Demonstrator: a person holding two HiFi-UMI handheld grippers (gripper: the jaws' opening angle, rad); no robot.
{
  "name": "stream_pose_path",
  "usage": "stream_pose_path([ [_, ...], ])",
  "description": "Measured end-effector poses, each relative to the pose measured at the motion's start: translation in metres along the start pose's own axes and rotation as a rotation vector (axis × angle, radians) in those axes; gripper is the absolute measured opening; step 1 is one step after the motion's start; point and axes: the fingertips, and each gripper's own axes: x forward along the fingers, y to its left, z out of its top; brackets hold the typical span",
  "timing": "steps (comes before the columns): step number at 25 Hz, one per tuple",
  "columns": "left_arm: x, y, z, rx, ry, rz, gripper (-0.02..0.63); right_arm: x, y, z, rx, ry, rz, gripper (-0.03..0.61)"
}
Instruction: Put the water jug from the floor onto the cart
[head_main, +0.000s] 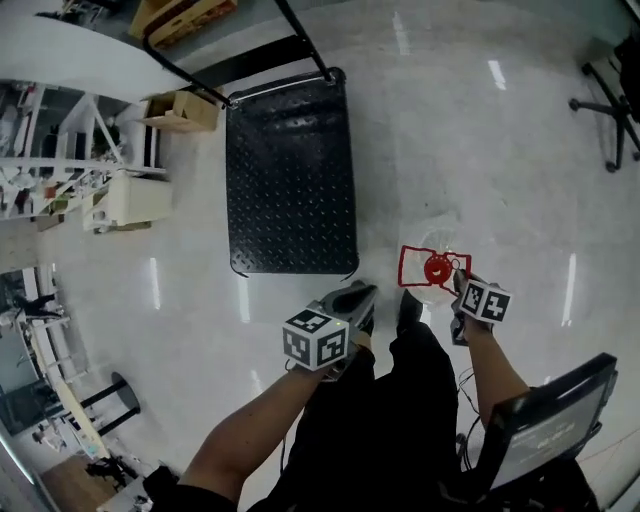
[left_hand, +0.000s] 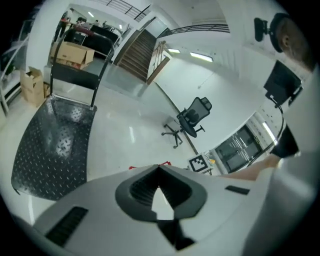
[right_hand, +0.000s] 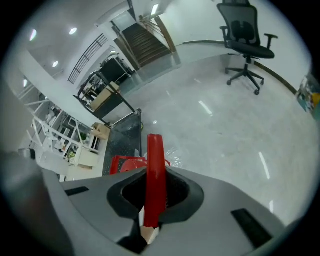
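Observation:
The water jug (head_main: 440, 238) is clear plastic with a red cap (head_main: 437, 268) and a red carry handle (right_hand: 154, 150). It stands on the pale floor just right of the near end of the black checker-plate cart (head_main: 290, 170). My right gripper (head_main: 459, 284) points steeply down and is shut on the red handle, which runs straight up between its jaws in the right gripper view. My left gripper (head_main: 357, 297) hovers over the floor near the cart's near right corner. Its tips meet with nothing between them (left_hand: 160, 167).
The cart's push bar (head_main: 285, 88) is at its far end, with cardboard boxes (head_main: 185, 110) and a white shelf unit (head_main: 130, 200) to its left. An office chair (head_main: 610, 110) stands at the far right. A monitor (head_main: 550, 430) sits close at my right side.

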Motion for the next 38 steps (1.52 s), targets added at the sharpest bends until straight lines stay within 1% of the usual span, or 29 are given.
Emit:
stream_pose_path([
  [1,-0.016,0.003,0.009,0.016,-0.031,0.012,0.002,-0.003,0.017,0.011,-0.030,0.003,0.013,0.037],
  [3,-0.051,0.015,0.019,0.014,-0.081,0.044,0.002,-0.015,0.047,0.027,-0.064,0.002,0.023,0.037],
  [7,-0.117,0.034,0.018,-0.047,-0.173,0.087,0.002,-0.051,0.102,0.055,-0.113,-0.035,0.058,0.037],
  [11,-0.187,0.063,0.020,-0.098,-0.301,0.129,0.002,-0.070,0.170,0.069,-0.184,-0.056,0.103,0.037],
  [13,-0.220,0.080,0.021,-0.091,-0.352,0.148,0.002,-0.071,0.207,0.074,-0.213,-0.065,0.120,0.037],
  [17,-0.279,0.109,0.022,-0.048,-0.415,0.179,0.002,-0.070,0.280,0.079,-0.252,-0.079,0.151,0.037],
  [21,-0.327,0.134,0.035,-0.059,-0.513,0.188,0.002,-0.056,0.361,0.090,-0.295,-0.085,0.213,0.037],
  [26,-0.373,0.158,0.029,-0.096,-0.592,0.227,0.002,-0.022,0.456,0.082,-0.303,-0.059,0.300,0.037],
  [31,-0.406,0.180,0.021,-0.179,-0.646,0.312,0.002,0.018,0.542,0.062,-0.324,0.035,0.357,0.037],
  [34,-0.412,0.188,0.010,-0.232,-0.667,0.356,0.002,0.044,0.575,0.043,-0.316,0.088,0.388,0.037],
  [38,-0.416,0.201,0.002,-0.284,-0.682,0.413,0.002,0.081,0.610,0.028,-0.310,0.171,0.392,0.037],
])
